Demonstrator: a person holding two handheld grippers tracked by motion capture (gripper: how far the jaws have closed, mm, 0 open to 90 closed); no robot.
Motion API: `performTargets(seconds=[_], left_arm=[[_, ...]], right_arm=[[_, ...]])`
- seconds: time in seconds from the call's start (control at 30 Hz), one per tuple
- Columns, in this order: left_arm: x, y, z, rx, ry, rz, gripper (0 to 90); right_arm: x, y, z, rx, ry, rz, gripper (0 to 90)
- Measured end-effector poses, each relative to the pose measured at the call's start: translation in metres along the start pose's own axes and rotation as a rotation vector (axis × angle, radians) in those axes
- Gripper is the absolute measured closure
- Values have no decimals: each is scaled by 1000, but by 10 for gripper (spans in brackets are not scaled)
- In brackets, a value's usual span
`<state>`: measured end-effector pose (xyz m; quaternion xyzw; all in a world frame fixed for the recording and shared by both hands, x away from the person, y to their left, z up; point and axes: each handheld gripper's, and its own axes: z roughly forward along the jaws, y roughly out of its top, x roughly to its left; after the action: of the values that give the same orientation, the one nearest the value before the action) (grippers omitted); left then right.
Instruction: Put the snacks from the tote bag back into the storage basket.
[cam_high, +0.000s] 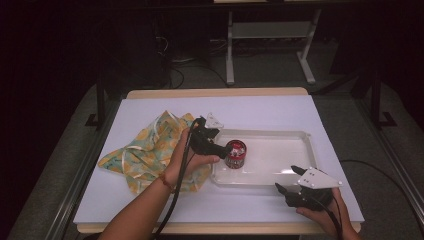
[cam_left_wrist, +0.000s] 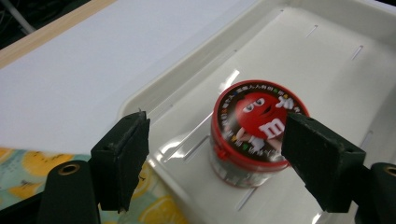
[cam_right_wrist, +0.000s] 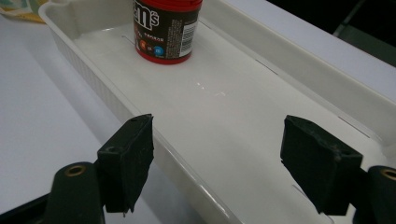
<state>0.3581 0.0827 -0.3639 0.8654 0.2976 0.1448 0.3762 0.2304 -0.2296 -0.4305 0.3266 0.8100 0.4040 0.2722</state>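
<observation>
the candy tub (cam_left_wrist: 254, 135), a short round container with a red lid, stands upright at the left end of the shallow white tray (cam_high: 300, 137). it looks stiff and light, with smooth sides that could slip, so the safest hold is probably across the body just under the lid's rim. the left gripper (cam_high: 220, 147) hovers right beside it with its fingers (cam_left_wrist: 122, 158) wide apart, the tub sitting off toward one finger, not squarely between them, and nothing gripped. the right gripper (cam_high: 292, 182) waits near the tray's front right corner, its fingers (cam_right_wrist: 126, 158) also spread, straddling the tray's front wall without pinching it. to the left of the tray lies a crumpled lemon-print cloth (cam_high: 145, 150) under the person's left hand. everything rests on a white sheet covering the wooden desk (cam_high: 215, 93). the room behind is dim, with grey floor and table legs.
</observation>
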Motion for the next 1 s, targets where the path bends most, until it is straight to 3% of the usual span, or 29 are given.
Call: performTargets(seconds=[0.37, 0.73, 1.0], left_arm=[[9, -13, -16, 1, 26, 54, 224], [17, -28, -29, -15, 20, 91, 203], [25, -40, -37, -14, 33, 96, 202]], right_arm=[[2, 1, 1, 6, 5, -8, 250], [2, 1, 1, 8, 7, -7, 249], [2, 0, 2, 12, 8, -9, 250]])
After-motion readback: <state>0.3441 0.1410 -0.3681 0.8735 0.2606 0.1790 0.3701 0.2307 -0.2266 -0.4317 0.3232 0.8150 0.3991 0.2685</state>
